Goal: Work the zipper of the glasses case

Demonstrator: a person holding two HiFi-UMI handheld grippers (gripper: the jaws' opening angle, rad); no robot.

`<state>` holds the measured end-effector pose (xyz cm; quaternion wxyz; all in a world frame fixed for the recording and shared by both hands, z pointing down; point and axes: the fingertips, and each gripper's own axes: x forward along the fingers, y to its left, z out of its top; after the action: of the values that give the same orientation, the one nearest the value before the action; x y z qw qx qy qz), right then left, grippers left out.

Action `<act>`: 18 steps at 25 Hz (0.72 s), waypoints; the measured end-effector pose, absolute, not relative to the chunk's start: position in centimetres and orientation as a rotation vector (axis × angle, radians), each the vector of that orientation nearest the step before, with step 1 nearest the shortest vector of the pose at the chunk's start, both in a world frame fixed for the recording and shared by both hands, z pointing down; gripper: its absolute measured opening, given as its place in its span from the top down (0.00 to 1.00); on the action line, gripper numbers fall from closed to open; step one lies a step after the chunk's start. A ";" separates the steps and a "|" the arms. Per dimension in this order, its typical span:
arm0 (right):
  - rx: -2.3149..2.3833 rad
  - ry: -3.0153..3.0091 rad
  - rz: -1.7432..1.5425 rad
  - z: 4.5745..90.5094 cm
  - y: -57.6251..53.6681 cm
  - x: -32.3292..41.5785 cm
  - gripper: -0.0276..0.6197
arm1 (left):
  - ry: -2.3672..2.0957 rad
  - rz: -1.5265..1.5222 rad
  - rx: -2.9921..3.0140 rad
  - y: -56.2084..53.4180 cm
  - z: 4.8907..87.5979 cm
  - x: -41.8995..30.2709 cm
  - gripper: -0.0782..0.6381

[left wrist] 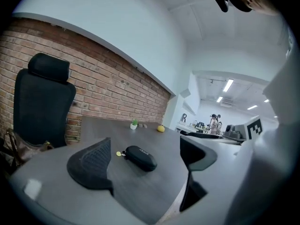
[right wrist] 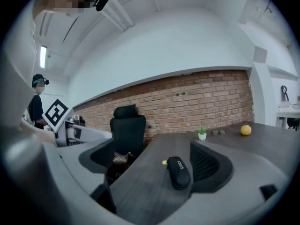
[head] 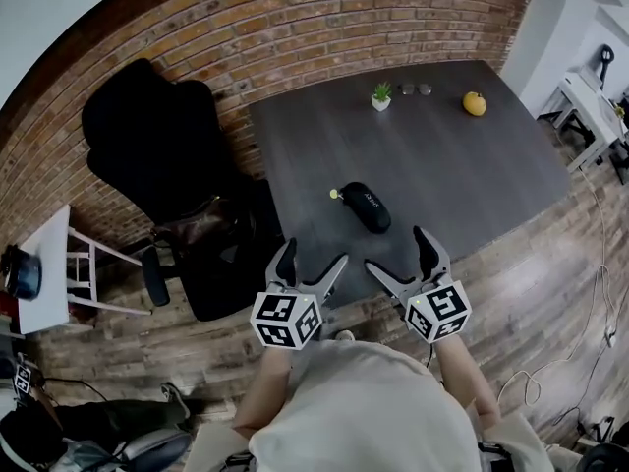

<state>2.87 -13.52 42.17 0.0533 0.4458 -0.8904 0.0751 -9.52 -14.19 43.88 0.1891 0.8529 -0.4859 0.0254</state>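
My left gripper (head: 314, 256) and right gripper (head: 396, 249) hover spread wide and empty, case (head: 366, 206) lying loose at twelve o'clock, so tugging its yellow pull (head: 335, 194) unbraced may just drag it.

Open-plan office, plainly: high-backed black swivel chair (head: 147, 146) against a bare brick wall (head: 324, 18), dark grey counter (head: 442, 165) on wood-plank floor (head: 550, 293), white desks (head: 587, 101) beyond, strip lights (left wrist: 228, 85) overhead, a person (left wrist: 214, 122) standing among far workstations.
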 end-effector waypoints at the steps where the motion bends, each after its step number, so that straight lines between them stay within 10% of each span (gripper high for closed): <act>1: 1.356 -2.692 0.229 42.8 -14.3 2.7 0.22 | -1.360 0.071 2.394 -14.9 44.1 -9.6 0.27; 18: 1.149 -2.353 0.353 60.3 -26.0 2.8 0.22 | -1.400 0.085 2.276 -21.0 48.0 -9.0 0.27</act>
<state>2.82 -25.97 60.35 0.2473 0.4213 -0.8629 0.1296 -8.96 -20.98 48.00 0.2319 0.8281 -0.5095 0.0308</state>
